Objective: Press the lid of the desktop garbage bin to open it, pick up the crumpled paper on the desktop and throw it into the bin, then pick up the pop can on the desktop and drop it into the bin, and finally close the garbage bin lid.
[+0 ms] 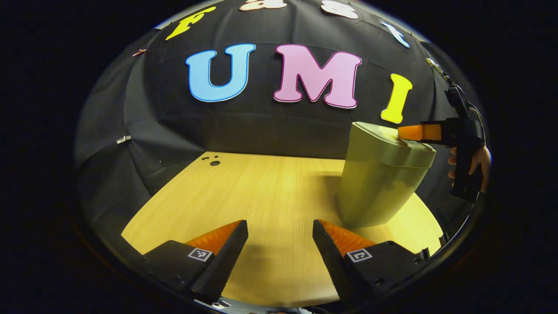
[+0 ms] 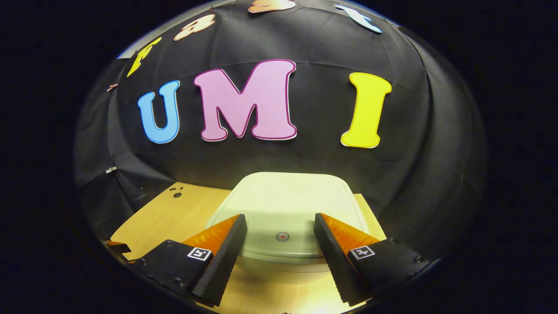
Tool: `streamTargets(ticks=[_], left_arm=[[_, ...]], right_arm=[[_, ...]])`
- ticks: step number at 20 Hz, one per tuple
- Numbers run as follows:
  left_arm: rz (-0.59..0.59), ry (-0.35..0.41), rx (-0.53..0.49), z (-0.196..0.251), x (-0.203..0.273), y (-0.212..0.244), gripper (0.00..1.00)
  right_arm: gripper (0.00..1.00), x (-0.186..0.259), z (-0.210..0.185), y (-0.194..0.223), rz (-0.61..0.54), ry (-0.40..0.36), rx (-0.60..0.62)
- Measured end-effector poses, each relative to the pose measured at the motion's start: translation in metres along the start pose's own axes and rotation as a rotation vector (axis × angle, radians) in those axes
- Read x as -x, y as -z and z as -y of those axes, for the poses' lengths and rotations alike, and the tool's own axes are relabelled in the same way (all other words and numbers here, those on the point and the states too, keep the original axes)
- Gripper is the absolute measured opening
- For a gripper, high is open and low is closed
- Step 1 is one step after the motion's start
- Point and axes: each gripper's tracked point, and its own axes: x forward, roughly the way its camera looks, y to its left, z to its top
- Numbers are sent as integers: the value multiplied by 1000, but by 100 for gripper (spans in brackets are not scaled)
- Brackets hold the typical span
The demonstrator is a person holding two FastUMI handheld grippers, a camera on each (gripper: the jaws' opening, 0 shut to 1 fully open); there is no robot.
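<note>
Right gripper view: my right tool [image 2: 280, 242] hangs with its fingers spread apart and nothing between them, poised just above the near edge of the garbage bin [image 2: 283, 261]. Straight ahead of the tips and slightly below lies the bin's lid [image 2: 285, 198], shut and flat, and the small round press mark [image 2: 282, 236] sits between my two fingers, almost dead centre. The lid's long axis runs away from me toward the booth wall, so a short push down and forward looks like all the coming move calls for.

From the left gripper view, my left tool [image 1: 280, 235] is likewise spread wide and empty, low over bare tabletop [image 1: 270, 183]. The bin [image 1: 379, 183] stands ahead and off to its right, well apart from it. Beyond, the right tool [image 1: 412, 132] shows from the side at the lid's [image 1: 392, 141] top edge, with my hand [image 1: 477, 161] on the grip behind it; whether the tips touch the lid I cannot tell.

My judgement: the right hand is plainly the nearer one for the press, and the opening step is not yet done, since the lid is closed. A pair of small dark holes [image 1: 212, 160] marks the far left corner of the tabletop. Pressing off the mark could rock or shift the bin.
</note>
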Motion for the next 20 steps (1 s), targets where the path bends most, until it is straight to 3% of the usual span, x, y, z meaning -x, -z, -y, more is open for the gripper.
streamTargets(ticks=[11,16,20], left_arm=[[149,28,-43,8,-8,-71,96],[234,126,-35,3,18,-109,96],[321,144,-32,-23,48,-125,96]], right_arm=[[98,35,-14,-24,166,-36,-26],[98,69,-33,-12,155,36,-28],[98,99,-74,1,158,65,-43]])
